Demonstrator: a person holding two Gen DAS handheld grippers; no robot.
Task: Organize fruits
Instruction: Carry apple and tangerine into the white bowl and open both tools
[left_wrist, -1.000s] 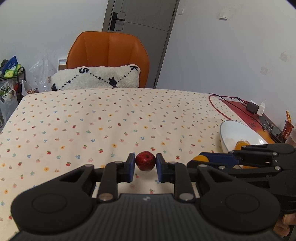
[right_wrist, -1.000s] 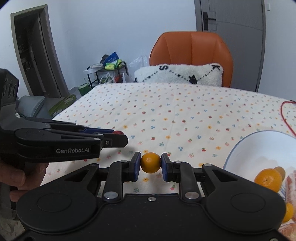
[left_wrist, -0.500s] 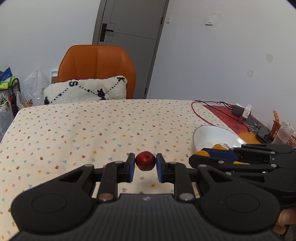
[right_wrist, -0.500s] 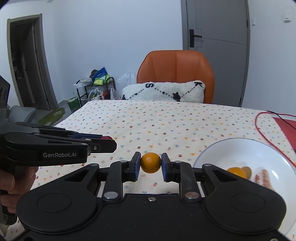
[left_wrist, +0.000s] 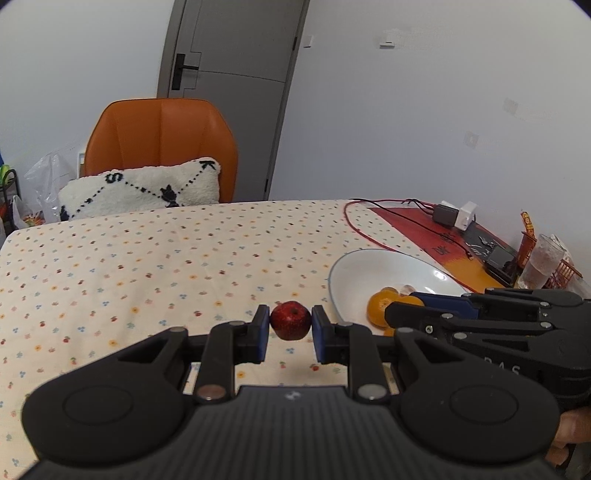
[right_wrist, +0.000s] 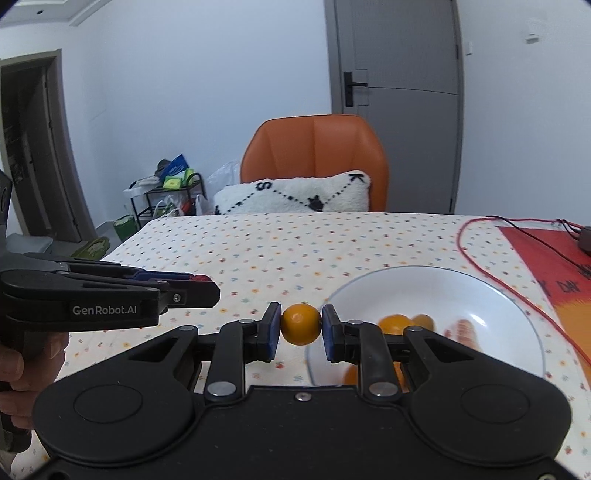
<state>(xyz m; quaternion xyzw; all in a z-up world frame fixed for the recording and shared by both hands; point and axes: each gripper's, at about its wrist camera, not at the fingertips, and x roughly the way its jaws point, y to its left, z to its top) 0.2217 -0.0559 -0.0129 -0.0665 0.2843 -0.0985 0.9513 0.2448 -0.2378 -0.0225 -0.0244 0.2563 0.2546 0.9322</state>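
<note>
My left gripper (left_wrist: 290, 332) is shut on a small dark red fruit (left_wrist: 290, 319), held above the flowered tablecloth. My right gripper (right_wrist: 301, 332) is shut on a small orange fruit (right_wrist: 301, 323), held just left of the white bowl (right_wrist: 480, 295). The bowl holds an orange (right_wrist: 393, 322) and other blurred fruit. In the left wrist view the bowl (left_wrist: 369, 269) lies to the right, with an orange (left_wrist: 380, 302) inside and the right gripper (left_wrist: 406, 304) reaching over its near rim. In the right wrist view the left gripper (right_wrist: 201, 286) is at left.
An orange chair (left_wrist: 162, 147) with a white cushion (left_wrist: 144, 192) stands at the table's far edge. A red cable (left_wrist: 354, 229), chargers (left_wrist: 454, 216) and a red mat (right_wrist: 546, 273) lie to the right of the bowl. A cluttered rack (right_wrist: 166, 195) stands beyond the table, left.
Both grippers have risen and swung right toward the bowl, each still holding its fruit. The bowl now sits nearer the middle of both views.
</note>
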